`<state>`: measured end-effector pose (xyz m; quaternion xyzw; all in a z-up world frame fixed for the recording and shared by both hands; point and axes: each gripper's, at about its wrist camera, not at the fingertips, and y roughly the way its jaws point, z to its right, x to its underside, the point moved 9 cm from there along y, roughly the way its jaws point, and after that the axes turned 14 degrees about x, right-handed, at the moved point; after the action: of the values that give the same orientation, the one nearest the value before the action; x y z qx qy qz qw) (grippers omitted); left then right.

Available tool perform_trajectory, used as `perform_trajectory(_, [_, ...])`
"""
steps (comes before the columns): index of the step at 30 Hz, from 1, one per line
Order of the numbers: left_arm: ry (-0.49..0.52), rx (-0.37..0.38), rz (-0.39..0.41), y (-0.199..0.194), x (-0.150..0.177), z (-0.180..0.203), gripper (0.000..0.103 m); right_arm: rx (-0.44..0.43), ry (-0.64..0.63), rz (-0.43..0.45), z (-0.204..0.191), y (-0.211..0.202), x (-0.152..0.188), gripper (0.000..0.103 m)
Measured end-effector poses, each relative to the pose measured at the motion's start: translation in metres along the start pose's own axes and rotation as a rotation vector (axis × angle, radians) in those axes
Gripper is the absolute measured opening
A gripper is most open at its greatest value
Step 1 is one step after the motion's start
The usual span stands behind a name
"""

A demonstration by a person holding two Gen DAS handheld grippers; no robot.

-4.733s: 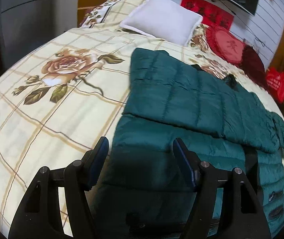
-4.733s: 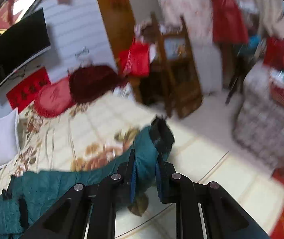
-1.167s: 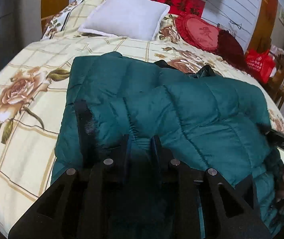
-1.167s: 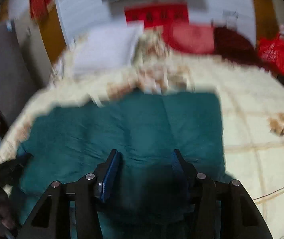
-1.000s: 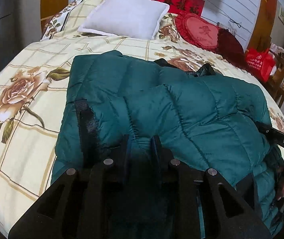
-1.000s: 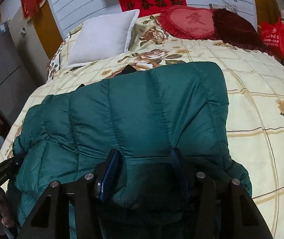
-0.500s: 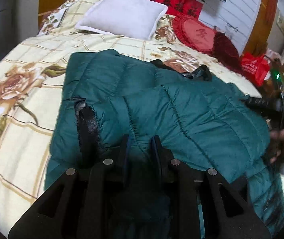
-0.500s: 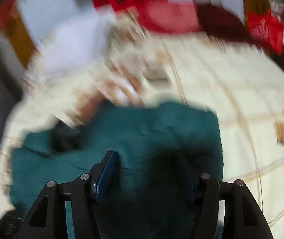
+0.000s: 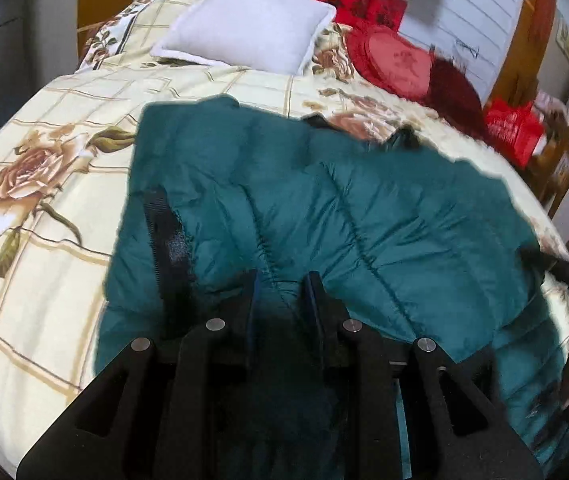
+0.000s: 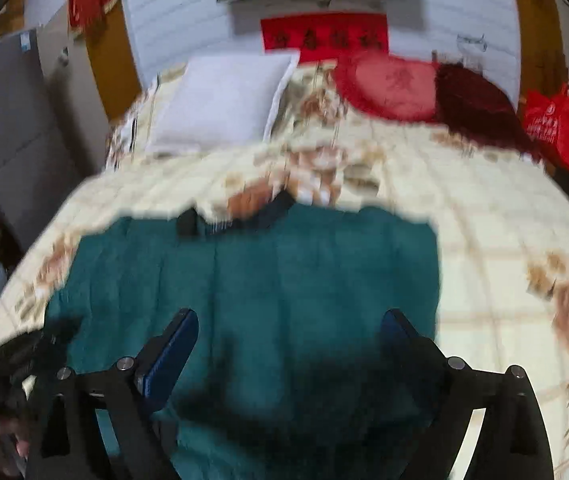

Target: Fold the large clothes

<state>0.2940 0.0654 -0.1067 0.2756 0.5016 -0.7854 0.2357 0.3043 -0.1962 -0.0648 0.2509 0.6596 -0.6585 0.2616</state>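
A large dark-green quilted down coat [image 9: 324, 208] lies folded over on the floral bed cover [image 9: 44, 184]; it also shows in the right wrist view [image 10: 284, 272]. My left gripper [image 9: 282, 284] is shut on a pinch of the coat's near edge, low on the bed. My right gripper [image 10: 290, 330] is open and empty, its jaws wide apart just above the coat's right half. A black strap [image 9: 166, 236] lies on the coat's left side. The black collar [image 10: 272, 208] peeks out at the far edge.
A white pillow [image 9: 244, 26], a red heart cushion [image 9: 388, 58] and a dark red cushion [image 9: 452, 90] sit at the head of the bed. A red bag [image 10: 552, 124] hangs at the right. A wooden chair [image 9: 560, 160] stands beside the bed.
My right gripper has opened wide and drawn back and up from the coat. My left gripper stays shut on the coat's edge, barely moved.
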Motion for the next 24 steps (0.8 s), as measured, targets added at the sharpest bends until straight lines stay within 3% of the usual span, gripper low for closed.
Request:
perform_trajectory(2, [0.005,-0.003,0.001,0.0,0.0,0.002,0.022,0.006,-0.021,-0.118,-0.004,0.034,0.032,0.094])
perform_trajectory(4, [-0.006,0.006,0.001,0.001,0.0,0.0,0.023,0.02,-0.019,-0.051,-0.004,0.034,0.034,0.099])
perform_trajectory(11, [-0.015,0.053,0.002,-0.01,-0.002,-0.002,0.023,0.02,-0.068,-0.097,-0.006,0.03,0.037,0.103])
perform_trajectory(15, [0.012,0.051,-0.006,-0.047,0.004,-0.007,0.023,0.048,-0.099,-0.062,0.011,-0.021,0.037,0.102])
perform_trajectory(17, [0.029,0.016,-0.028,-0.064,0.016,-0.017,0.043,0.079,-0.114,-0.062,0.027,-0.048,0.052,0.102])
perform_trajectory(18, [0.034,-0.001,-0.036,-0.072,0.022,-0.023,0.066,0.094,-0.114,-0.079,0.034,-0.056,0.061,0.102])
perform_trajectory(24, [0.047,-0.033,-0.023,-0.138,0.073,-0.052,0.069,0.084,-0.065,-0.157,0.085,-0.108,0.152,0.102])
